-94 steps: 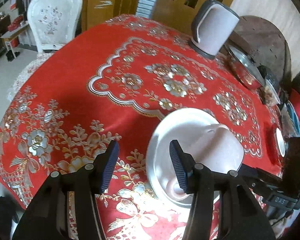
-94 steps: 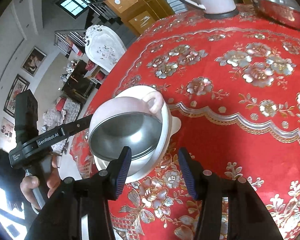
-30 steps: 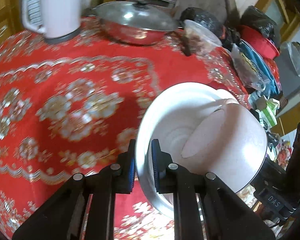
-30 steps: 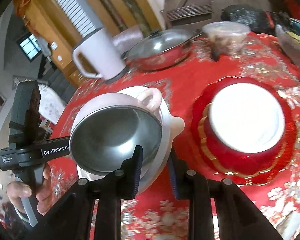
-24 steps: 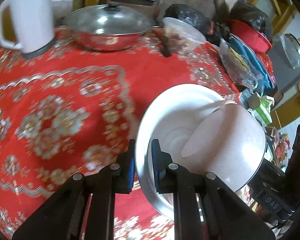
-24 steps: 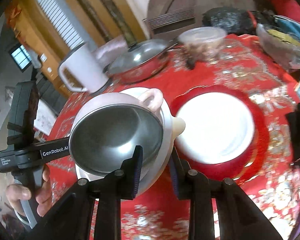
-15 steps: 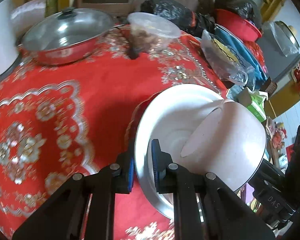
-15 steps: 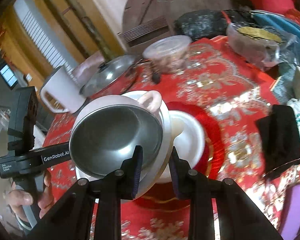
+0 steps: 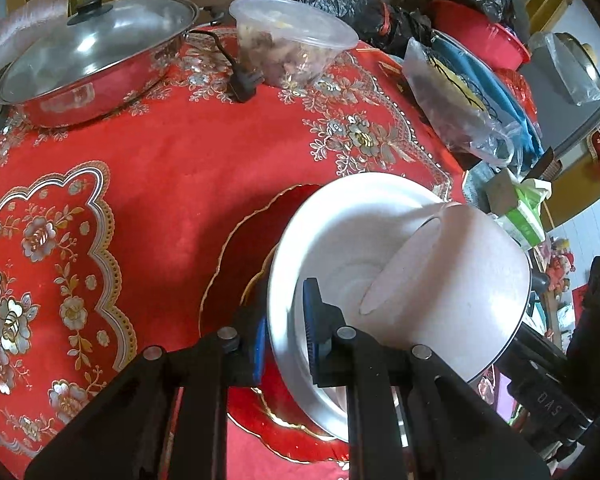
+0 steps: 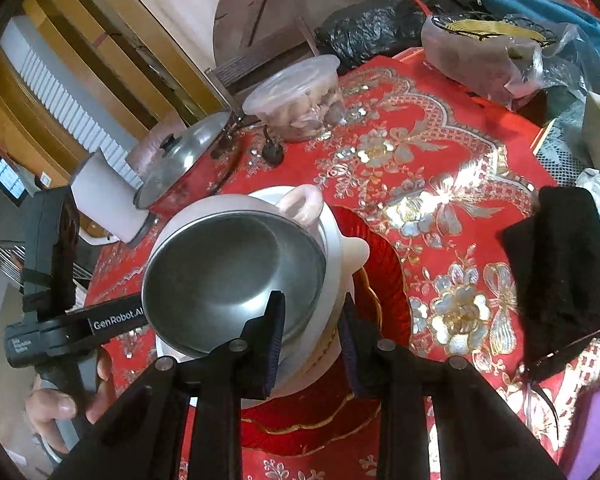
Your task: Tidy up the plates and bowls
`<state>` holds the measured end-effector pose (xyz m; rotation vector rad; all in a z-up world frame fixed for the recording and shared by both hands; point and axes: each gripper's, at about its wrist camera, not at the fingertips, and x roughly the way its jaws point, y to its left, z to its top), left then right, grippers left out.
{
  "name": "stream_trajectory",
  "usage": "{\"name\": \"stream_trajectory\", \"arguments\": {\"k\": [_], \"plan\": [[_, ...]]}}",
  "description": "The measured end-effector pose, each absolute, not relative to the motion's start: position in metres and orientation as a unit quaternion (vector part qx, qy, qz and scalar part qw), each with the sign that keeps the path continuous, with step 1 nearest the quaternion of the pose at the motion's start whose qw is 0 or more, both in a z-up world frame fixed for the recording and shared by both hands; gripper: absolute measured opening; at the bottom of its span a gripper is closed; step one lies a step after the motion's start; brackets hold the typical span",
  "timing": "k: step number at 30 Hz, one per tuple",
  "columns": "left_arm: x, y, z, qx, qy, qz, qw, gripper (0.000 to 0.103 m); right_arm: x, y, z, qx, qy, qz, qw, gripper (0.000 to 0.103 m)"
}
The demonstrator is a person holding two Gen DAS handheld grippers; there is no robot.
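White plate (image 9: 340, 216) and pink bowl (image 9: 460, 280), gripper-held, above red plate (image 9: 244, 256).

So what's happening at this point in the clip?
A person holds a gripper in each hand, and together they carry a stack. The left gripper is clamped on the rim of a white plate; the right gripper is clamped on the rim of the pink bowl with a steel lining sitting tilted in that plate. The stack hangs over a red gold-edged plate on the red embroidered tablecloth, apparently about to be set there.
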<state>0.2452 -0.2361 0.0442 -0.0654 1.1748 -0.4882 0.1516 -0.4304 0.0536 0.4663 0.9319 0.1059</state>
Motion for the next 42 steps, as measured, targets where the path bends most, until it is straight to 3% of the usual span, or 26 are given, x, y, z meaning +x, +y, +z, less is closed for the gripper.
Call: {"name": "stream_trajectory", "arguments": {"k": [4, 13, 15, 17, 22, 33, 42], "plan": [[0.244, -0.235, 0.046, -0.029, 0.540, -0.226, 0.810, 0.012, 0.152, -0.429, 0.052, 0.235, 0.451, 0.059, 0.859, 0.039], [0.230, -0.220, 0.066, -0.022, 0.491, -0.207, 0.846, 0.019, 0.138, -0.426, 0.061, 0.243, 0.444, 0.056, 0.861, 0.043], [0.226, -0.215, 0.069, -0.026, 0.488, -0.208, 0.847, 0.047, 0.133, -0.426, 0.064, 0.244, 0.441, 0.057, 0.862, 0.044], [0.220, -0.207, 0.072, -0.027, 0.480, -0.205, 0.853, 0.063, 0.126, -0.427, 0.067, 0.244, 0.435, 0.054, 0.865, 0.045], [0.214, -0.186, 0.071, -0.029, 0.476, -0.189, 0.858, 0.063, 0.112, -0.434, 0.070, 0.248, 0.429, 0.042, 0.868, 0.051], [0.193, -0.168, 0.060, -0.028, 0.478, -0.171, 0.861, 0.063, 0.089, -0.416, 0.079, 0.215, 0.430, 0.042, 0.876, 0.051], [0.148, -0.181, 0.064, 0.006, 0.435, -0.152, 0.888, 0.063, 0.070, -0.371, 0.077, 0.139, 0.424, -0.008, 0.895, 0.076]]}}
